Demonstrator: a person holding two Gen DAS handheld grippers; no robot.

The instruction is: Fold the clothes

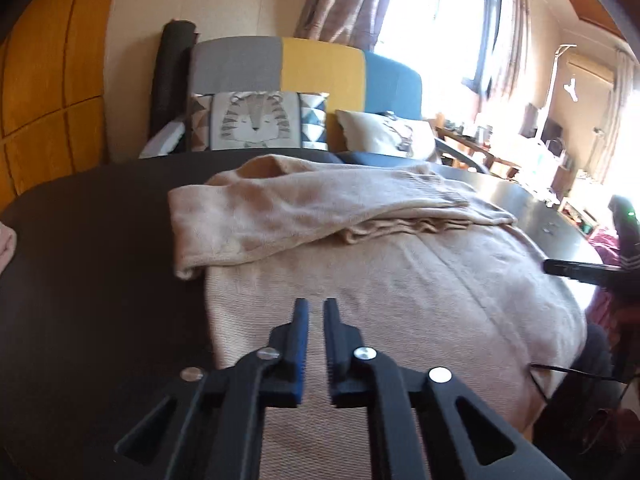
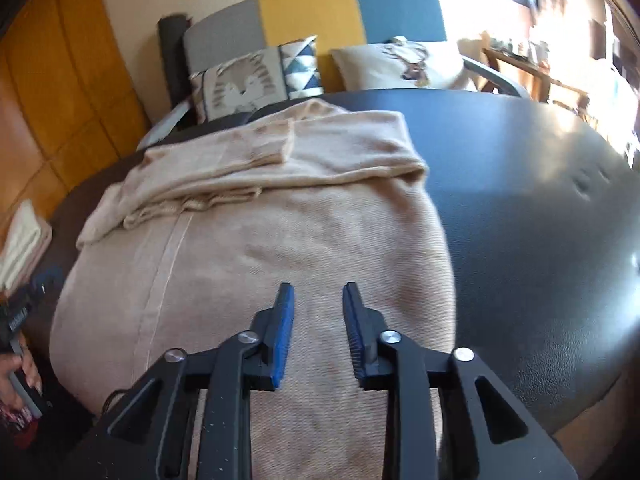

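Observation:
A beige knit sweater [image 1: 400, 300] [image 2: 260, 260] lies flat on a dark round table [image 1: 80, 260] [image 2: 540, 220]. Both sleeves [image 1: 280, 208] [image 2: 280, 152] are folded across its far end. My left gripper [image 1: 316, 306] hovers over the near left part of the sweater. Its jaws stand only a narrow gap apart, with nothing between them. Over the near right part, my right gripper [image 2: 318, 290] is open wider and empty. Whether the fingertips touch the fabric I cannot tell. The right gripper's black finger [image 1: 568, 270] pokes in at the right edge of the left wrist view.
A grey, yellow and blue sofa with cushions [image 1: 256, 120] [image 2: 248, 84] stands behind the table. A folded pale cloth [image 2: 24, 236] lies at the table's left edge. A person's hand [image 2: 16, 368] shows at lower left. Cluttered furniture [image 1: 480, 136] fills the right by the window.

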